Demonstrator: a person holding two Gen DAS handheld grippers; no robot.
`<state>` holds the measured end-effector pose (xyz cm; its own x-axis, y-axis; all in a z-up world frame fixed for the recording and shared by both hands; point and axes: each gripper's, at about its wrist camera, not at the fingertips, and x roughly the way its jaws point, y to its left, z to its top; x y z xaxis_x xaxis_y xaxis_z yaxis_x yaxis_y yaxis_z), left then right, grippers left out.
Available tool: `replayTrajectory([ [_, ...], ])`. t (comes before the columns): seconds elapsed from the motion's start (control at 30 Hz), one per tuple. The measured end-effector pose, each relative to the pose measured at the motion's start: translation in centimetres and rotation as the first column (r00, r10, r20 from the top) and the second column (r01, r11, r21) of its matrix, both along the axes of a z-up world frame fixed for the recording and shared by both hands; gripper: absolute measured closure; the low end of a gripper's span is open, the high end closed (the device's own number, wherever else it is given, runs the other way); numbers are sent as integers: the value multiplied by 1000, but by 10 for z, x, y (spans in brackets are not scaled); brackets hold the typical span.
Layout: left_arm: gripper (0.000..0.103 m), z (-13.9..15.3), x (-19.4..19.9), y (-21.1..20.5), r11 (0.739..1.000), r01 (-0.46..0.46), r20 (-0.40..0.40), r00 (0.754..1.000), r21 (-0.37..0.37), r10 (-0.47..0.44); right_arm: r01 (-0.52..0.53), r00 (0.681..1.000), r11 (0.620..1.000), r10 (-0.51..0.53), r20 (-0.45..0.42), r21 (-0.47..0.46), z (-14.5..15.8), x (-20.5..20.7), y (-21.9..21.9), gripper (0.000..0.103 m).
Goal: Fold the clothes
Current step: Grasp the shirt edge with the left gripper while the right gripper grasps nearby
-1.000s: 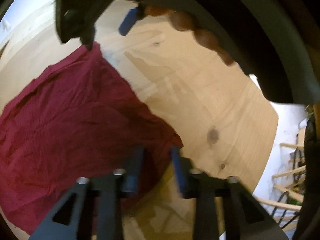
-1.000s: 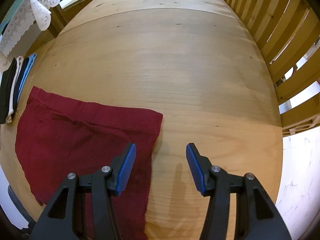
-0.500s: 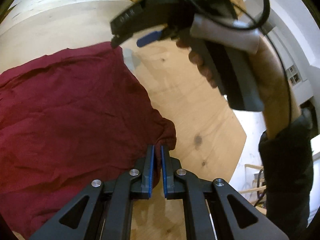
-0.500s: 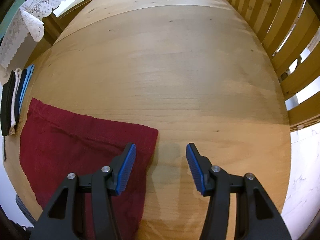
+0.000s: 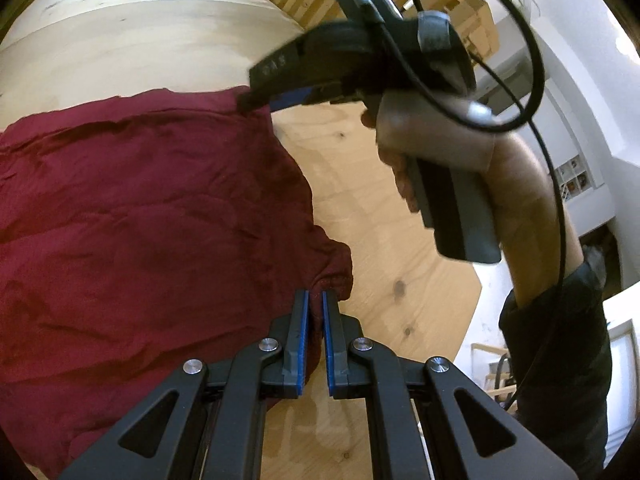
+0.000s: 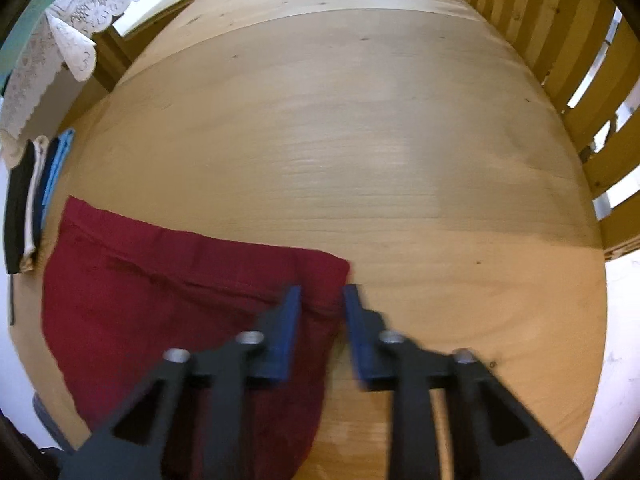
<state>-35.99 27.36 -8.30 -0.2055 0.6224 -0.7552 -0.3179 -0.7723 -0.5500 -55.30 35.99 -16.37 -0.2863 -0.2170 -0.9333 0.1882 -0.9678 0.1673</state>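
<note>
Where fingers pinch, garment corner.

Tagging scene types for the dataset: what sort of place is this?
Probably a home room. A large pale wooden table has a wooden slatted railing beside it, a white lace cloth hangs nearby, and a stack of folded clothes sits at the table's edge.

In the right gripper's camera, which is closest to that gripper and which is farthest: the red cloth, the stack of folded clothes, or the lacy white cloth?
From the right gripper, whose jaws are closing:
1. Red cloth: its corner lies between the jaws, on the wooden table.
2. Stack of folded clothes: at the table's left edge, past the red cloth.
3. Lacy white cloth: upper left, beyond the table.
</note>
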Motion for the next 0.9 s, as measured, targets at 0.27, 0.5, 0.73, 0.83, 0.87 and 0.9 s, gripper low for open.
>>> replayTrajectory([
  [0.27,97,14,18,-64,977,-77,27,997,199,73,78,995,970,-91,-46,-231,39,10,-15,92],
  [0.5,100,21,66,-178,928,-176,8,983,327,184,-10,994,940,-27,-105,-340,92,33,-88,92],
  [0.73,100,-1,91,-275,870,-316,55,946,379,319,-68,995,952,43,-88,-299,88,37,-205,92],
  [0.83,100,-9,100,-305,847,-350,65,933,399,355,-93,994,958,75,-77,-271,87,45,-235,92],
  [0.87,100,-11,103,-313,841,-360,68,928,404,365,-97,994,959,81,-73,-264,86,47,-242,92],
  [0.9,100,-13,105,-319,837,-365,70,927,409,369,-101,994,960,85,-71,-260,85,48,-251,92],
])
